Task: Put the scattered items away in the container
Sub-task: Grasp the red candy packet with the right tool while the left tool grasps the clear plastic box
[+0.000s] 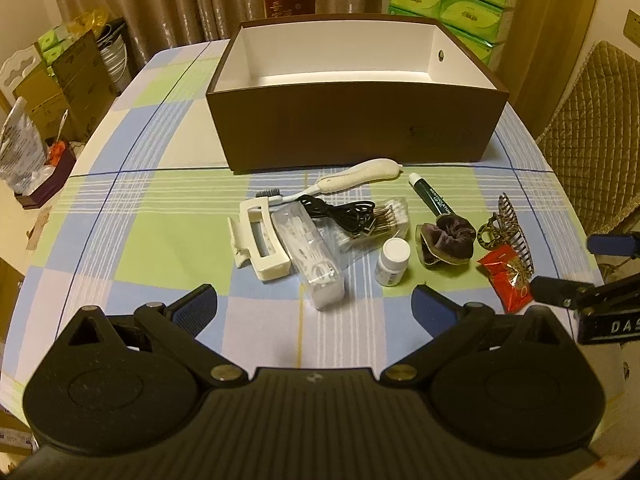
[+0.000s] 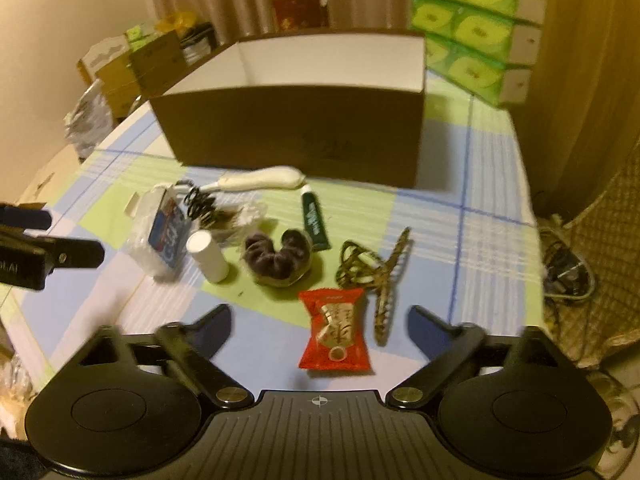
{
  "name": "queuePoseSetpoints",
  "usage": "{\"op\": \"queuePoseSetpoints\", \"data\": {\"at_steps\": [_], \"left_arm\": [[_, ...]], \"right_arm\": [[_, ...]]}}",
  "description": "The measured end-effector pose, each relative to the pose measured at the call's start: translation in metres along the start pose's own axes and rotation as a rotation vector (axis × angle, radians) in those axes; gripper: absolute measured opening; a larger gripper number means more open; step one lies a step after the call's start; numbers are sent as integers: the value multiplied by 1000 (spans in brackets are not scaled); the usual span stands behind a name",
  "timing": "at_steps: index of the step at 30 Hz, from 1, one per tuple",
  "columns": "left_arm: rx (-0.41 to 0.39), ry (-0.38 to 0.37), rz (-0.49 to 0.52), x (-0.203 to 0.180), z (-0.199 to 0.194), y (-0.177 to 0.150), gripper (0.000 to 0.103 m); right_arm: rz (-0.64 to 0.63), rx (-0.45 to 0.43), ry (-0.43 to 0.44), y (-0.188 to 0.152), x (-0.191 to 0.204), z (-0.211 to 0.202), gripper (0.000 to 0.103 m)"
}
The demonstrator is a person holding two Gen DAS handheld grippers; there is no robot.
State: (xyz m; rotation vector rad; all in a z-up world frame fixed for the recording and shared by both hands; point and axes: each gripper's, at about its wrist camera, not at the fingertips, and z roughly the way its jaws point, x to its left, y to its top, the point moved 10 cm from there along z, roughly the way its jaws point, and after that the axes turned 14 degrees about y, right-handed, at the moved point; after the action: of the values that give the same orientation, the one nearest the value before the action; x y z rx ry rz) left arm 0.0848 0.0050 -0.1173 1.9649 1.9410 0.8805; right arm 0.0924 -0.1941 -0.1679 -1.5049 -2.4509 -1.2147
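Brown box (image 1: 352,128) empty; every scattered item lying just in front of it. Left gripper (image 1: 314,304) spread wide, holding nothing; right gripper (image 2: 320,326) open too, straddling red packet (image 2: 335,330) untouched. Risk: snagging leopard claw clip (image 2: 380,280) just beside packet, dragging both.

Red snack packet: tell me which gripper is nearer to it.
Right. The red snack packet lies between the open fingers of the right gripper. The left gripper hangs open to its left, in front of the white bottle.
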Motion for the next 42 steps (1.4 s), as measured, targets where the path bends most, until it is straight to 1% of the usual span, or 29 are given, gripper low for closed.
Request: {"op": "queuePoseSetpoints", "data": {"at_steps": [2,4,6,9,16,19,27,33,37,38,39,40,42], "left_arm": [[-1,-10,13,-1,3,0,102],[-1,-11,18,-1,7,-1,102],[-2,-13,24,-1,10,-1,102],[-1,-19,38,-2,15,-1,102],[12,-23,40,-2,26,-1,102],[17,-23,41,-1,31,0,101],[32,-25,41,1,40,0,99],[37,-41,42,-1,45,2,97],[36,-53,51,-4,47,3,94],[32,-65,66,-5,47,3,94],[31,-66,68,-6,48,3,94],[31,-69,70,-6,48,3,94],[33,-73,72,-7,49,3,94]], "right_arm": [[14,5,10,-3,-3,5,78],[12,10,13,-6,-6,8,71],[17,14,22,-8,-8,11,66],[22,16,29,-8,-11,15,62],[-13,35,15,-6,-15,29,52],[-27,49,9,-6,-18,36,50],[-30,69,6,-6,-22,47,49],[-44,77,-7,-5,-24,52,47],[-45,84,-7,-6,-25,54,42],[-44,88,-8,-7,-25,54,41],[-44,91,-8,-8,-25,55,38],[-42,95,-8,-9,-26,55,32],[-39,95,-2,-10,-26,56,30]]}}
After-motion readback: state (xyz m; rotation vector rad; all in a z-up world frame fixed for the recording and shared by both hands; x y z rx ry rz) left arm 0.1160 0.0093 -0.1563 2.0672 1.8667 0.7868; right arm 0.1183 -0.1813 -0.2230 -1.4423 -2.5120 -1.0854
